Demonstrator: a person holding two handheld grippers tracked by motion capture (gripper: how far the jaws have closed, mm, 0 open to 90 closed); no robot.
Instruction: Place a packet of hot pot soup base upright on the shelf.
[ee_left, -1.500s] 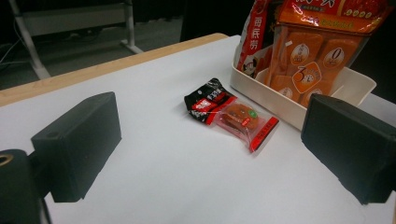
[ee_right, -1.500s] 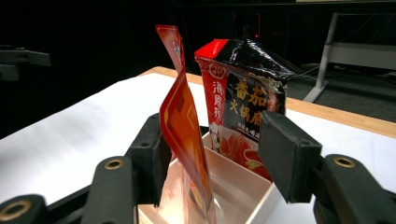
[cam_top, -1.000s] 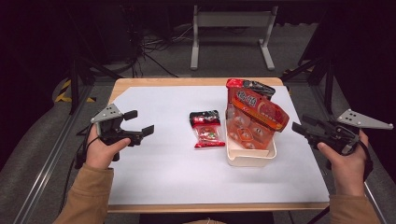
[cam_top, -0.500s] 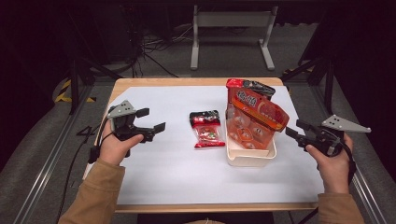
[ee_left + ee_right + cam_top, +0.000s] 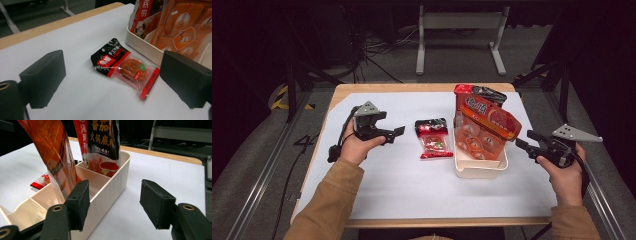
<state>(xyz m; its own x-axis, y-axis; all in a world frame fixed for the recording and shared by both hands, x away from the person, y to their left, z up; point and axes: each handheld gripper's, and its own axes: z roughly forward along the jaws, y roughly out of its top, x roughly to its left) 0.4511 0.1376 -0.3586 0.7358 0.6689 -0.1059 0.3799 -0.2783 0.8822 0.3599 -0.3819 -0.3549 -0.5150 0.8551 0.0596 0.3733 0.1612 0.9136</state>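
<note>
Left hand-held gripper [image 5: 110, 75] faces red-black snack packet [image 5: 125, 67].

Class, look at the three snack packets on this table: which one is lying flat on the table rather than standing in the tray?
The small red-and-black packet, lying flat beside the white tray; the other two stand upright inside it.

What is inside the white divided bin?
The white bin holds an orange packet and a red-black packet, both standing. The nearest compartment looks empty; the packets cover their compartment floors.
</note>
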